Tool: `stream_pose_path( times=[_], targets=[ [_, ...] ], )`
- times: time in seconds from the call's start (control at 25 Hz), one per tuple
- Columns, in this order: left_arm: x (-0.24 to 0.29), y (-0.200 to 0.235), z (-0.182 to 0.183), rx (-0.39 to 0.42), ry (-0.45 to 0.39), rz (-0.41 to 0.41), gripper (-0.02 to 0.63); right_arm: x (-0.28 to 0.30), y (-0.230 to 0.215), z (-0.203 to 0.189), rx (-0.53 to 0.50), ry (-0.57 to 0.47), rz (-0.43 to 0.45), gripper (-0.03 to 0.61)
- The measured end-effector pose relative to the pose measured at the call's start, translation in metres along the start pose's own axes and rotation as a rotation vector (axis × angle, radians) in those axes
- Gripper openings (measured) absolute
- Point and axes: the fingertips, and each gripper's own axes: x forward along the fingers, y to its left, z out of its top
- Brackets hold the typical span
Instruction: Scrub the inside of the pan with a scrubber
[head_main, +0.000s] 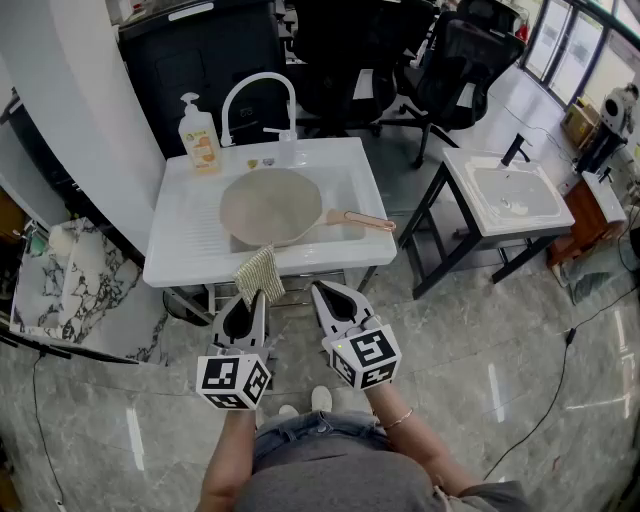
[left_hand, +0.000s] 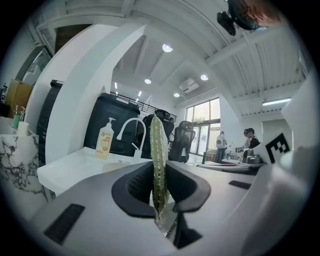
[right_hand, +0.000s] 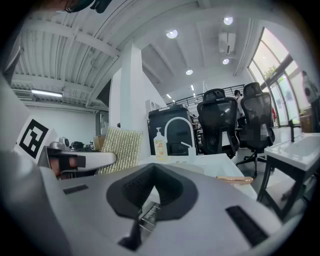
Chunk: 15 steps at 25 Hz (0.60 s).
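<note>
One pan (head_main: 272, 205), one scrubber (head_main: 259, 274) (one bottle (head_main: 200, 135))

Pan (head_main: 270, 205) in sink (head_main: 185, 232); soap bottle (head_main: 200, 140) behind, left of faucet (head_main: 290, 125)

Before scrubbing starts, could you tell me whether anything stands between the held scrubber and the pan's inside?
Nothing visible does: the yellow-green scrubber pad in the left gripper is by the white sink's front rim, and the round beige pan lies empty.
</note>
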Motion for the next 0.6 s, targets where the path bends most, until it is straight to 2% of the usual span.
stream_pose_path(
  times=[0.6],
  targets=[
    [0.010, -0.012, -0.006, 0.002, 0.008, -0.002, 0.063, -0.005, -0.024, -0.007, 0.019, 0.007, -0.024, 0.011]
  ],
)
